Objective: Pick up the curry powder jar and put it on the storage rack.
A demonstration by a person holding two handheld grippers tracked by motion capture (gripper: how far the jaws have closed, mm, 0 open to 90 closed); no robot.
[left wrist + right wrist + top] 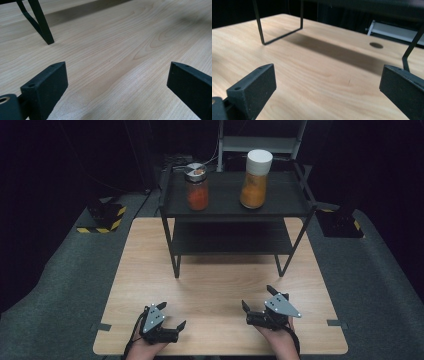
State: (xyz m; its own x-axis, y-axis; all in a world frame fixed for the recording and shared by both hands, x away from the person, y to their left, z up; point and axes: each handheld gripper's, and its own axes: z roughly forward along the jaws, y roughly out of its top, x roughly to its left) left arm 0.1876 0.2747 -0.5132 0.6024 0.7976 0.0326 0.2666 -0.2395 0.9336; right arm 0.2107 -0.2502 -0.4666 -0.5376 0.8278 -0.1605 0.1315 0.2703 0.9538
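Both sets of tongs spread wide, holding nothing: left gripper (172, 320), right gripper (257, 302), near the table (220, 270) front edge. Probably best to go up to the shelf (225, 207) top, square on the red spice jar (197, 187), staying clear of the orange jar (256, 180).

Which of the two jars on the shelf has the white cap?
The taller jar at the shelf's right, holding yellow-orange powder. The shorter jar at left has a metallic lid and red-orange contents.

free: bare wooden table (220, 285) lying open ahead of both grippers | blocking: black rack (235, 210) standing at 12 o'clock, jars on top
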